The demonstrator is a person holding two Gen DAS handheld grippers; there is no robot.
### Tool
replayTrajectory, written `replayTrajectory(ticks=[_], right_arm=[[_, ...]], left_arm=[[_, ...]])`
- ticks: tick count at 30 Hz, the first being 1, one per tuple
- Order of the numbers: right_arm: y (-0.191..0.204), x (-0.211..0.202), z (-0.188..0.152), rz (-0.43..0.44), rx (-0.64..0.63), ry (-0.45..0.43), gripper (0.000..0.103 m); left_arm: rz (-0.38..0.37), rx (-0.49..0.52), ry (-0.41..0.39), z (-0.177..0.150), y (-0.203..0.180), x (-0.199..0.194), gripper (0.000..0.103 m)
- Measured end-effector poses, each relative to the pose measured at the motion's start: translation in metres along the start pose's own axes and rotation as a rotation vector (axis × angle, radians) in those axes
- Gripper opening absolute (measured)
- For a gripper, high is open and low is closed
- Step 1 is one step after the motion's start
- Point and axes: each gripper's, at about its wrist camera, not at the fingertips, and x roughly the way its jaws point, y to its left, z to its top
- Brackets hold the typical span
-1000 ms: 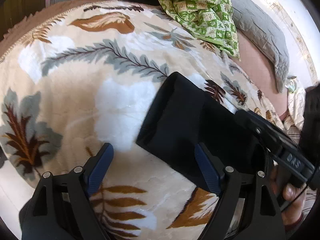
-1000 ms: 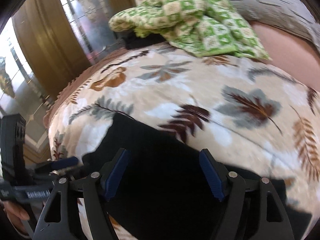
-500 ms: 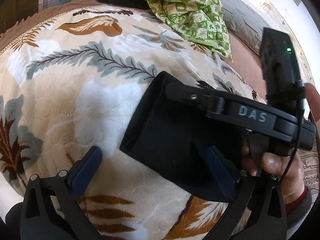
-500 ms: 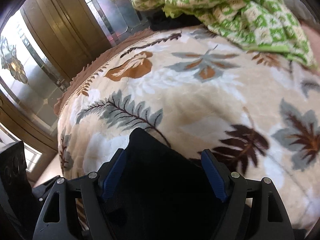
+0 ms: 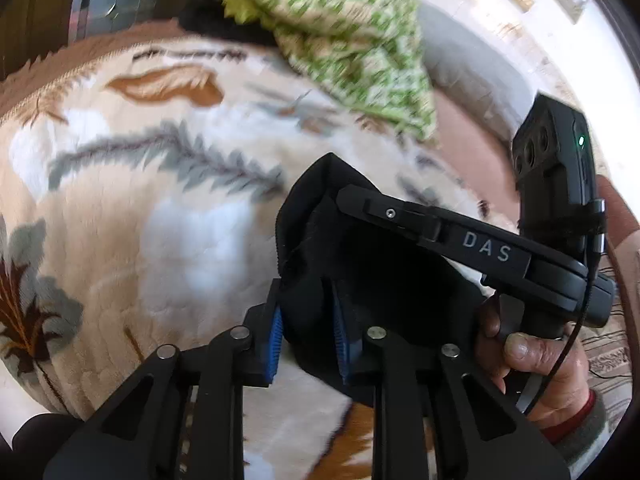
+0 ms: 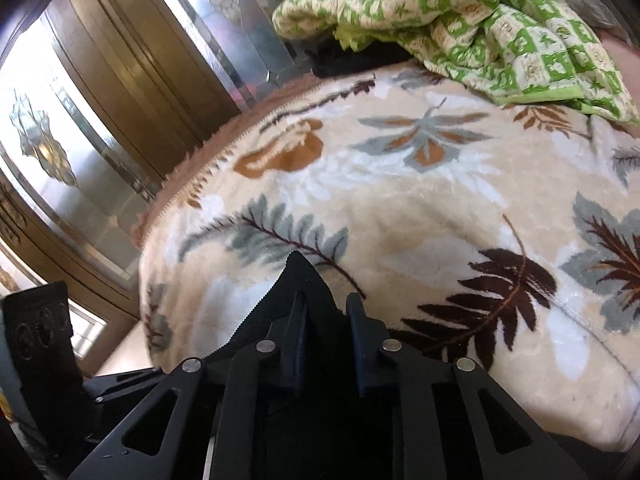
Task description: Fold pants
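The black pants lie on a leaf-patterned blanket. In the left wrist view my left gripper has its jaws closing, and its blue pads pinch a bunched fold of the pants' edge. My right gripper reaches in from the right over the same cloth, held by a hand. In the right wrist view my right gripper is also closing, with a peaked corner of the pants squeezed between its fingers. Most of the pants are hidden under the tools.
A green checked quilt is heaped at the far side of the bed, with a grey pillow beside it. Wooden doors with glass panels stand past the blanket's left edge.
Both grippers' jaws went from wide apart to narrow, each now pinching black cloth. The pants' edge has bunched up into a peak. The right gripper shifted toward the pants' far corner.
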Motion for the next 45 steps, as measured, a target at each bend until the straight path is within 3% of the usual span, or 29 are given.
replayTrajectory(ticks=[6, 13, 15, 16, 17, 19, 21, 25, 28, 30, 31, 32, 35, 36, 40, 43, 45], right_arm=[[0.006, -0.066, 0.005, 0.037, 0.018, -0.141, 0.015], [-0.017, -0.166, -0.025, 0.010, 0.132, -0.297, 0.016], [-0.031, -0.194, -0.042, -0.059, 0.209, -0.343, 0.022], [-0.041, -0.207, -0.052, -0.091, 0.257, -0.367, 0.035], [-0.051, -0.220, -0.063, -0.100, 0.316, -0.392, 0.063], [-0.070, -0.240, -0.087, -0.078, 0.451, -0.452, 0.086], [-0.083, -0.246, -0.103, -0.027, 0.537, -0.452, 0.089], [-0.084, -0.229, -0.102, -0.043, 0.534, -0.352, 0.093], [-0.078, -0.205, -0.105, -0.003, 0.516, -0.271, 0.093], [-0.075, -0.185, -0.105, -0.008, 0.493, -0.212, 0.086], [-0.073, -0.177, -0.106, -0.018, 0.473, -0.187, 0.053], [-0.073, -0.173, -0.107, -0.037, 0.466, -0.177, 0.013], [-0.076, -0.188, -0.116, -0.037, 0.460, -0.227, 0.012], [-0.076, -0.195, -0.117, -0.045, 0.451, -0.237, 0.012], [-0.085, -0.238, -0.132, -0.099, 0.443, -0.298, 0.011], [-0.101, -0.260, -0.147, -0.145, 0.463, -0.301, 0.011], [-0.112, -0.263, -0.157, -0.222, 0.473, -0.261, 0.011]], left_arm=[[-0.082, 0.122, -0.124, 0.002, -0.047, -0.044, 0.016], [-0.238, 0.319, -0.155, -0.021, -0.122, -0.059, 0.015], [-0.259, 0.344, -0.112, -0.030, -0.138, -0.050, 0.015], [-0.266, 0.352, -0.091, -0.036, -0.143, -0.044, 0.015], [-0.271, 0.363, -0.070, -0.042, -0.148, -0.038, 0.014], [-0.279, 0.391, -0.029, -0.055, -0.157, -0.025, 0.014], [-0.279, 0.405, 0.002, -0.065, -0.163, -0.016, 0.014], [-0.265, 0.438, 0.014, -0.075, -0.171, -0.014, 0.014], [-0.260, 0.447, 0.023, -0.079, -0.171, -0.014, 0.014], [-0.255, 0.456, 0.036, -0.082, -0.171, -0.016, 0.014], [-0.251, 0.461, 0.043, -0.082, -0.171, -0.017, 0.015], [-0.258, 0.465, 0.051, -0.081, -0.169, -0.021, 0.016], [-0.325, 0.469, 0.054, -0.073, -0.162, -0.041, 0.022], [-0.333, 0.483, 0.038, -0.070, -0.160, -0.049, 0.032], [-0.296, 0.502, -0.044, -0.052, -0.155, -0.063, 0.035], [-0.233, 0.489, -0.024, -0.041, -0.155, -0.047, 0.035], [-0.207, 0.488, 0.004, -0.040, -0.158, -0.029, 0.035]])
